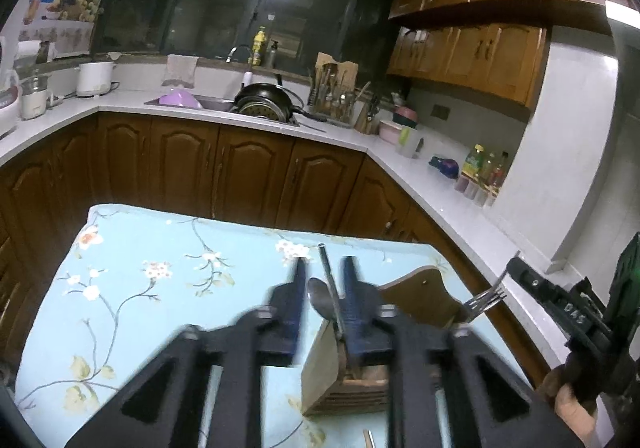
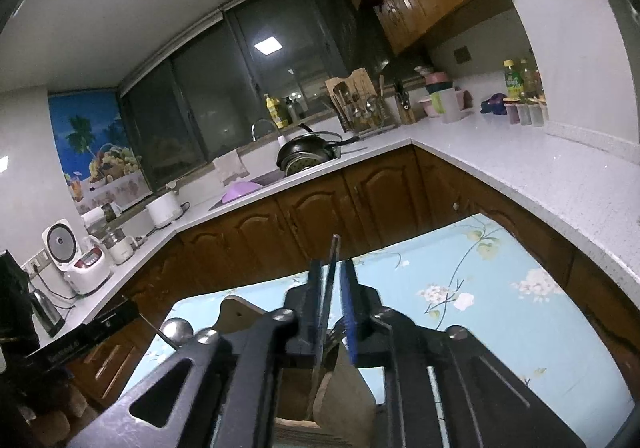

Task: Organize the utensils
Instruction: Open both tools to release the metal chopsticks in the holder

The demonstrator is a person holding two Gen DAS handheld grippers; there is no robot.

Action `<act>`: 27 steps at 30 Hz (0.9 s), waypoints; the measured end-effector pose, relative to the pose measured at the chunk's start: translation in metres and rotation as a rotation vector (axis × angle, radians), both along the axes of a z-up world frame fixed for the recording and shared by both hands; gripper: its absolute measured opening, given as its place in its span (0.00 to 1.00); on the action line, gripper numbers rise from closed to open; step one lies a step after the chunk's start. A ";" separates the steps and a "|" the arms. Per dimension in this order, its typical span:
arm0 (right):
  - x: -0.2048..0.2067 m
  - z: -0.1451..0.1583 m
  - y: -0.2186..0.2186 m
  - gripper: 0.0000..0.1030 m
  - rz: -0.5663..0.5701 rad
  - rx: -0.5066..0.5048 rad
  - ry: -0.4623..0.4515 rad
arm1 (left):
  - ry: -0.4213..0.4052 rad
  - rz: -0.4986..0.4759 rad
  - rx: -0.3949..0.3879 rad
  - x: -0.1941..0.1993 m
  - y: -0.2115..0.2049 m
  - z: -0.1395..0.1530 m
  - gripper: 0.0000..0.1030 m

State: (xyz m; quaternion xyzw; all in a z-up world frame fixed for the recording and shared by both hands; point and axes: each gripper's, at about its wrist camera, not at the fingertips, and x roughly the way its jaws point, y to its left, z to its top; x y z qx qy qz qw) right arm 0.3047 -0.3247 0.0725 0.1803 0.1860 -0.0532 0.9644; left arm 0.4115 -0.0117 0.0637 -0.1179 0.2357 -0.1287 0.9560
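A wooden utensil holder [image 1: 340, 376] stands on the floral blue tablecloth [image 1: 160, 288]; it also shows in the right wrist view [image 2: 340, 400]. My left gripper [image 1: 324, 268] has a metal spoon [image 1: 326, 296] standing between its fingers, bowl up, its lower end in the holder. The jaws look slightly apart, touching it on the right finger. My right gripper [image 2: 331, 268] is shut on a thin metal utensil handle [image 2: 330, 288] above the holder. In the left wrist view that gripper [image 1: 516, 268] carries a fork [image 1: 486, 298] with its tines by the holder's back board.
The table sits in an L-shaped kitchen. The counter [image 1: 420, 175] holds a sink with a black pan [image 1: 264, 99], a utensil rack, bottles and cups. Another utensil end [image 1: 368, 438] lies on the cloth near the front edge. Rice cookers [image 2: 80, 256] stand at left.
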 end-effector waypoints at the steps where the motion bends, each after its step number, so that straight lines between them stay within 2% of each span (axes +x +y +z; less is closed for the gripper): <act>1: -0.004 0.003 0.000 0.37 -0.002 0.004 -0.015 | -0.005 0.008 -0.001 -0.003 0.001 0.003 0.34; 3: -0.013 0.011 0.001 0.50 -0.006 0.009 -0.044 | -0.011 0.011 -0.011 -0.012 0.005 0.008 0.47; 5: -0.023 0.018 0.001 0.54 -0.003 0.022 -0.062 | -0.013 0.020 -0.017 -0.021 0.009 0.013 0.56; 7: -0.033 0.024 0.001 0.70 0.005 0.038 -0.076 | -0.022 0.021 -0.022 -0.036 0.014 0.017 0.60; 9: -0.048 0.031 0.003 0.84 0.019 0.045 -0.102 | -0.030 0.031 -0.019 -0.052 0.019 0.017 0.72; 10: -0.053 0.033 0.005 0.88 0.024 0.044 -0.111 | -0.042 0.033 -0.016 -0.063 0.021 0.018 0.72; 16: -0.100 0.042 0.022 0.90 0.066 0.002 -0.130 | -0.056 0.025 0.054 -0.119 0.026 0.016 0.79; 22: -0.150 0.034 0.036 0.91 0.092 -0.007 -0.103 | -0.021 0.021 0.038 -0.170 0.039 0.012 0.81; 27: -0.181 0.017 0.053 0.92 0.102 -0.064 -0.043 | 0.000 0.014 0.029 -0.208 0.049 0.010 0.81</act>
